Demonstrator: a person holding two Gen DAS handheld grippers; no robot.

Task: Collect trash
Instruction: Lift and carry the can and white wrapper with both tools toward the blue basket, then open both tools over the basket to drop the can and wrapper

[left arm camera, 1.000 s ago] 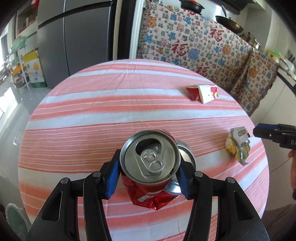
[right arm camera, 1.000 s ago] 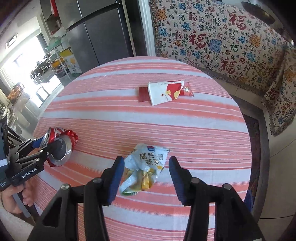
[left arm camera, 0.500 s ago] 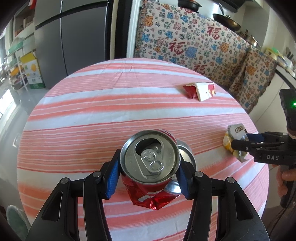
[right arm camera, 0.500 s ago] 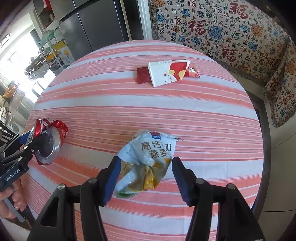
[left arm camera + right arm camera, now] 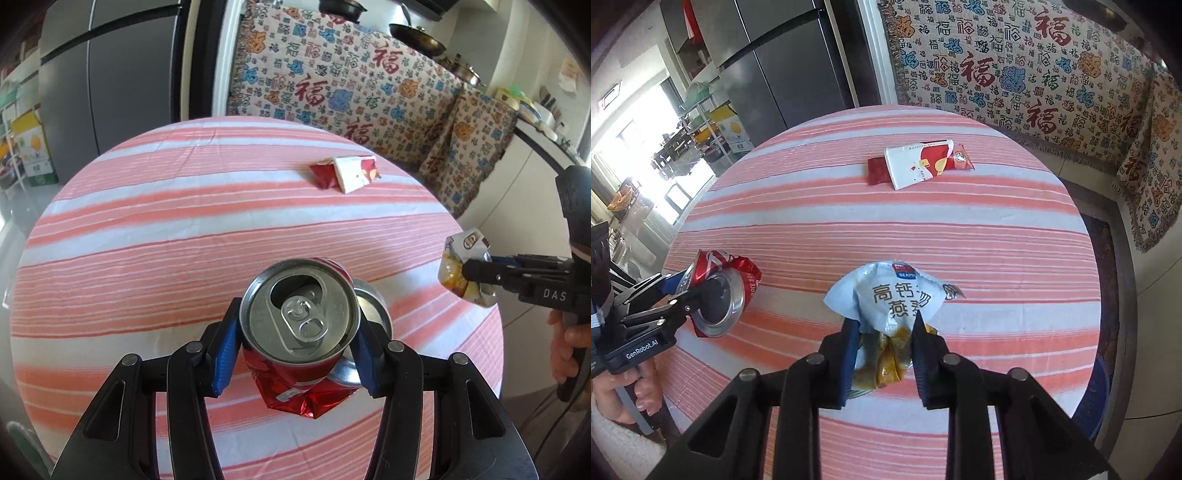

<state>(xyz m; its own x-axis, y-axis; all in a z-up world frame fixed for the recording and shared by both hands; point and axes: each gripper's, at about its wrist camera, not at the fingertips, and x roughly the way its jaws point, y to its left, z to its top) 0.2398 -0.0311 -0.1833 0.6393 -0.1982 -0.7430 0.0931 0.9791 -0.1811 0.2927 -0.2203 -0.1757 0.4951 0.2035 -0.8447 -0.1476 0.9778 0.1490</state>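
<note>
A crushed red soda can (image 5: 299, 325) sits between the blue pads of my left gripper (image 5: 297, 338), which is shut on it above the striped table (image 5: 184, 240). The right wrist view shows the same can (image 5: 720, 291) at the left, held by the left gripper (image 5: 685, 291). My right gripper (image 5: 882, 332) is closing its jaws on a crumpled pale blue and yellow wrapper (image 5: 897, 295), and the pads pinch its lower part. In the left wrist view that wrapper (image 5: 461, 266) hangs at the right gripper (image 5: 471, 273) near the table's right edge.
A red and white snack packet (image 5: 919, 164) lies flat towards the far side of the round table. Beyond the table stand a dark fridge (image 5: 110, 92) and furniture under a patterned cloth (image 5: 351, 92). A person's hand (image 5: 569, 339) holds the right gripper's handle.
The right gripper moved forward over the wrapper, then narrowed its jaws onto it. The wrapper now bunches up between the pads. The left gripper keeps its hold on the can and has shifted slightly.
</note>
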